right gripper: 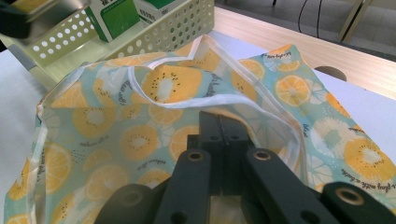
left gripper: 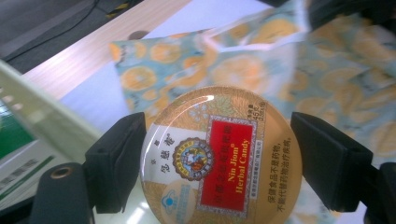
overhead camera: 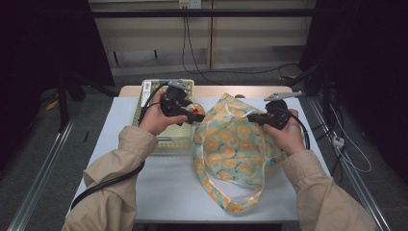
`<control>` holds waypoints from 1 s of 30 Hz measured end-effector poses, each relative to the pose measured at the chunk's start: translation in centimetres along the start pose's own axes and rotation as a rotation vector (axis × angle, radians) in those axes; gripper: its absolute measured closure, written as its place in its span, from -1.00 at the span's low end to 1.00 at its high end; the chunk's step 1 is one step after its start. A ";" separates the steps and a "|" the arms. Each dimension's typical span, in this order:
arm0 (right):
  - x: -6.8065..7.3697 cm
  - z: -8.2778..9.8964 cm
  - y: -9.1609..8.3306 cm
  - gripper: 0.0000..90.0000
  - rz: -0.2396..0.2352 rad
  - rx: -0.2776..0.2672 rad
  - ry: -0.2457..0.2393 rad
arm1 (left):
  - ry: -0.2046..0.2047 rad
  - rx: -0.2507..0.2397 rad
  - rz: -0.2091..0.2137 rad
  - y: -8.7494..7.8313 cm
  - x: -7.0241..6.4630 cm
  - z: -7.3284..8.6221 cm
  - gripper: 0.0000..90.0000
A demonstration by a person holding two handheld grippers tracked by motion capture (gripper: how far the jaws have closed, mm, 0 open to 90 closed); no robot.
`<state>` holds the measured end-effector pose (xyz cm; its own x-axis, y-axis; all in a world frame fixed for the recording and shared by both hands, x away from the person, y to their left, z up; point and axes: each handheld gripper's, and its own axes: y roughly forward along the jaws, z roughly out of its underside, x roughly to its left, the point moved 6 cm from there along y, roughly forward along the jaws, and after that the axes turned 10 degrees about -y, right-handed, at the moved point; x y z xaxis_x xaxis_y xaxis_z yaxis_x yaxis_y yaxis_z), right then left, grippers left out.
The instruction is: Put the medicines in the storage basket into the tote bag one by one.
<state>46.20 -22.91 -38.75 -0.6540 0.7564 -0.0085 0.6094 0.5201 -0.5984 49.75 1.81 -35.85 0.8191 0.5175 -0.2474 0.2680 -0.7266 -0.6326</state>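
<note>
A round gold tin of herbal candy (left gripper: 215,158) with a red label sits clamped between the jaws of my left gripper (overhead camera: 192,114), held just left of the bag's mouth. The tin (overhead camera: 196,109) shows as a small round disc at the gripper's tip. A teal cloth bag (overhead camera: 231,144) printed with orange slices lies on the white table (overhead camera: 163,183). My right gripper (overhead camera: 251,117) is shut on the bag's white-trimmed rim (right gripper: 243,105) and holds it lifted.
A pale yellow perforated basket (overhead camera: 144,103) stands at the table's back left, with green-and-white cartons (right gripper: 114,14) inside. The bag's handles (overhead camera: 240,199) trail toward the front edge. A wooden strip (overhead camera: 250,90) runs along the far side.
</note>
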 end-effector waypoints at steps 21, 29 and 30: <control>0.7 -1.7 1.1 1.00 -0.002 -0.005 -0.005 | 0.089 -0.010 0.160 3.8 -7.4 1.9 -0.54; 0.0 -1.3 1.1 1.00 -0.002 -0.006 0.016 | 0.099 0.005 0.180 6.4 -8.1 2.6 -0.54; -0.1 -1.3 1.1 1.00 -0.001 -0.005 0.019 | 0.095 0.002 0.181 6.7 -8.2 2.6 -0.54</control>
<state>47.48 -21.91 -38.39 -0.6461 0.7632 0.0069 0.6109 0.5225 -0.5948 43.51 -6.13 -39.95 0.8978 0.3341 -0.2869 0.1117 -0.8029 -0.5855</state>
